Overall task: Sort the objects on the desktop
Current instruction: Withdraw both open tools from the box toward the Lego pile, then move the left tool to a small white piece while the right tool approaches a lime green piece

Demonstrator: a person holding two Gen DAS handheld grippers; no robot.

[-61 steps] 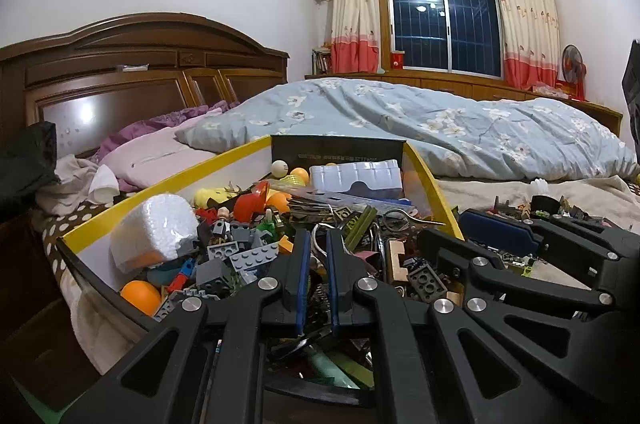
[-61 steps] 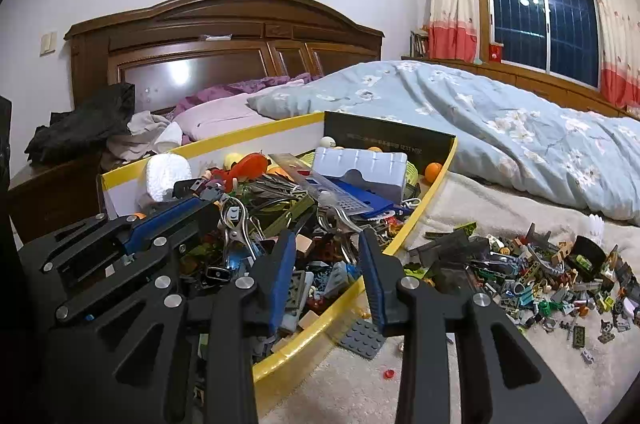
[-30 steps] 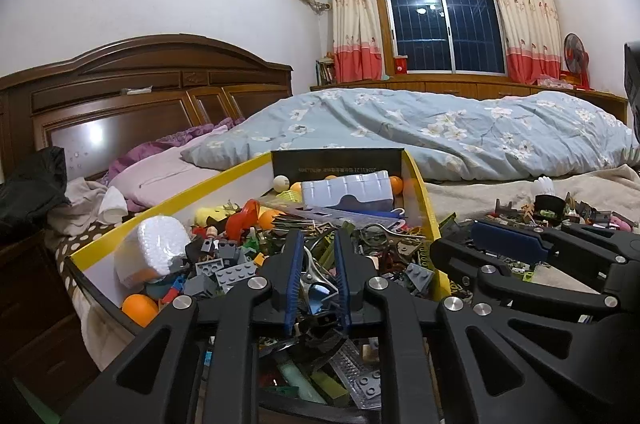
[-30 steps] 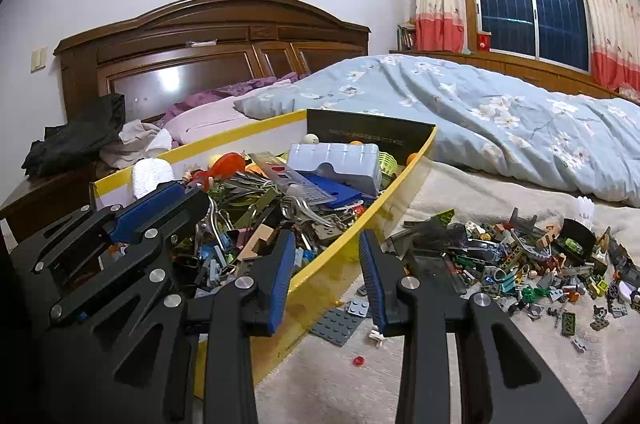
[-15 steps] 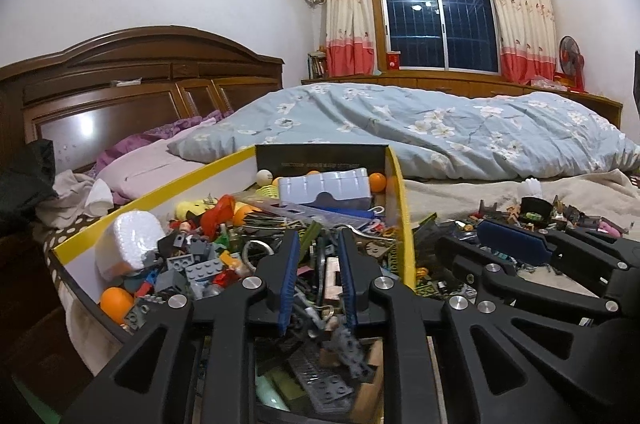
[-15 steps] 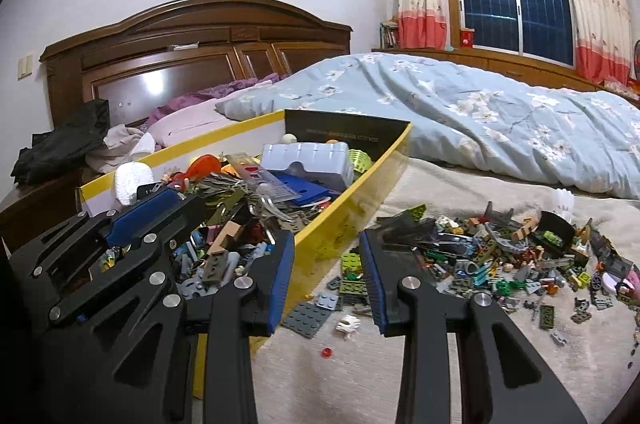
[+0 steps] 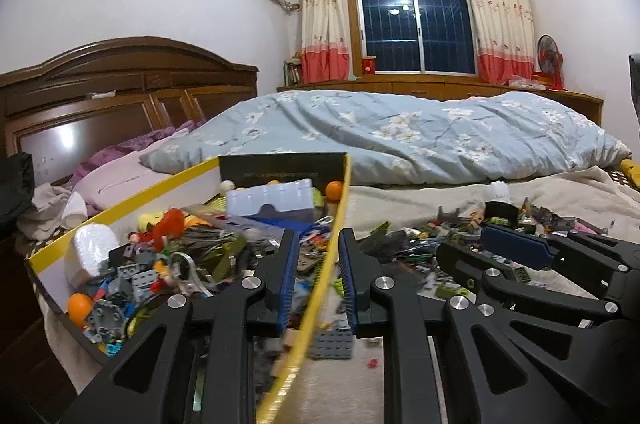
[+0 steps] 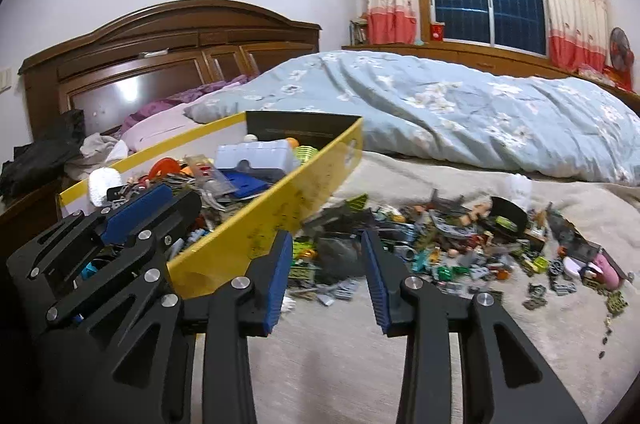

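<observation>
Left wrist view has my left gripper (image 7: 318, 280) parted, holding nothing, its fingers astride the yellow box (image 7: 320, 288) rim. Right wrist view shows my right gripper (image 8: 326, 276) spread wide and empty, the scattered brick pile (image 8: 440, 244) just ahead on the blanket (image 8: 360, 364)

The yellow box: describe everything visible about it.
The yellow box is a long, shallow open tray, apparently cardboard, with yellow side walls, white inside faces and a dark end panel at the far end. It sits on the beige blanket on the bed, heaped with toy bricks, orange balls and a pale blue plastic case. Loose bricks lie against its right wall. In the left wrist view, the left gripper is open astride that wall's rim.
</observation>
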